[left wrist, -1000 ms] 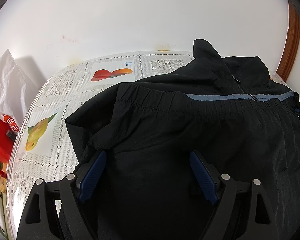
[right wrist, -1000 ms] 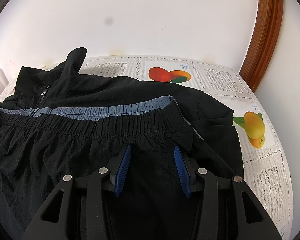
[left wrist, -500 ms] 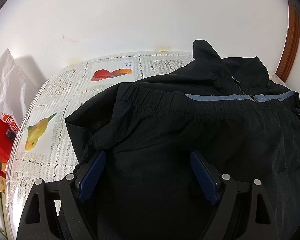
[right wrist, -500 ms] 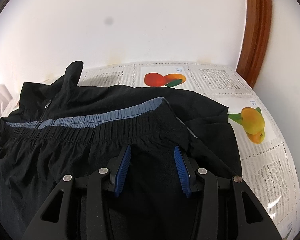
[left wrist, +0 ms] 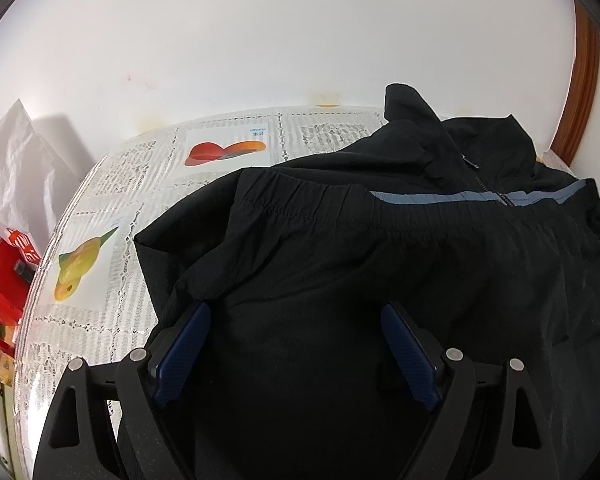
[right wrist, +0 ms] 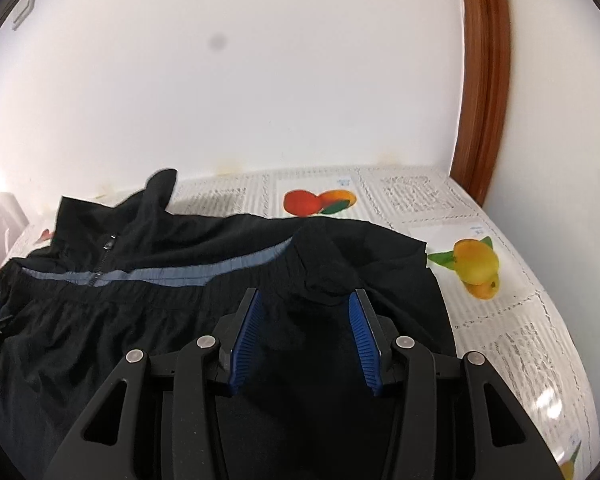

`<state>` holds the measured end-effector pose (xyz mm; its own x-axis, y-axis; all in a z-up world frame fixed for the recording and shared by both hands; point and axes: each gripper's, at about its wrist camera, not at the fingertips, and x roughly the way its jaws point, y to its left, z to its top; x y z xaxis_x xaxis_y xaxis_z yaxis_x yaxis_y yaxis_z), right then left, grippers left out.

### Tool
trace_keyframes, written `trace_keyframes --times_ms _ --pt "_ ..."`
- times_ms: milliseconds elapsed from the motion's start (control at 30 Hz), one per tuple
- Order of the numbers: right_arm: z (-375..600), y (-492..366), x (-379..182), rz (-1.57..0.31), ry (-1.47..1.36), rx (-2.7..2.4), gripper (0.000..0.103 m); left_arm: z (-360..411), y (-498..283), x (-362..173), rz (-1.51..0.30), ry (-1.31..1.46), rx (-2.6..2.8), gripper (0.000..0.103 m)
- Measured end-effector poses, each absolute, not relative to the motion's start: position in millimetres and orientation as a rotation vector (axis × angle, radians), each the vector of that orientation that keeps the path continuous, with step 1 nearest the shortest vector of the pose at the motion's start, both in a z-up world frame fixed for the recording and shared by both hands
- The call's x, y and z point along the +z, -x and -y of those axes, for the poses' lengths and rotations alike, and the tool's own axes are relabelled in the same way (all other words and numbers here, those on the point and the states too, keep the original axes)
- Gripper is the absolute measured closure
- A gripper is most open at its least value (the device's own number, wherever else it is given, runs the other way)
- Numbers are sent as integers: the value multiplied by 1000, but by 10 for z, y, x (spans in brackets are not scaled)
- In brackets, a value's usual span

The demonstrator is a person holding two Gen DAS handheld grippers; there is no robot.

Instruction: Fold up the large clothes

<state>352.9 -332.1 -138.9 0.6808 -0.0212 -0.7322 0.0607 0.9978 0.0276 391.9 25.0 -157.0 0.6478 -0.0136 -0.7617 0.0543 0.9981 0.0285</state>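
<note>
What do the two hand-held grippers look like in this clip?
Both match: the left hand-held gripper and right hand-held gripper have matte black angular frames with triangular cut-outs, round silver pivot pins and ribbed blue pads on each finger. No cables, markings or sleeves show.

A black jacket of thin, slightly crinkled fabric lies spread on the counter, folded over on itself so that its gathered elastic hem runs across the upper layer. Just beyond that hem, toward 12 o'clock, a grey-blue stripe crosses the chest and is cut by a dark zipper. The stand-up collar rises at the far edge, one point poking upward. In the right wrist view the jacket fills the 9 o'clock half, its hem corner bunched into a raised, puckered fold toward 3 o'clock.
</note>
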Motion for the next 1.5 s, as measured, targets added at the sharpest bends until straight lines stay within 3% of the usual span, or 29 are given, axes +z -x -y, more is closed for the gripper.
trace_keyframes --times_ms 300,533,1233,1500 --pt "2222 -3289 -1319 -886 -36 210 51 -280 -3761 -1401 -843 -39 2 16" --pt "1613 -3218 -1703 -1051 68 168 52 -394 -3284 -1217 -831 -29 -22 16" --pt "1877 -1308 -1398 -1051 96 157 51 -1072 -1501 -1434 -918 -28 36 16" --pt "905 -1204 -1309 -963 322 383 44 -1260 -1126 -1535 -916 -93 137 16"
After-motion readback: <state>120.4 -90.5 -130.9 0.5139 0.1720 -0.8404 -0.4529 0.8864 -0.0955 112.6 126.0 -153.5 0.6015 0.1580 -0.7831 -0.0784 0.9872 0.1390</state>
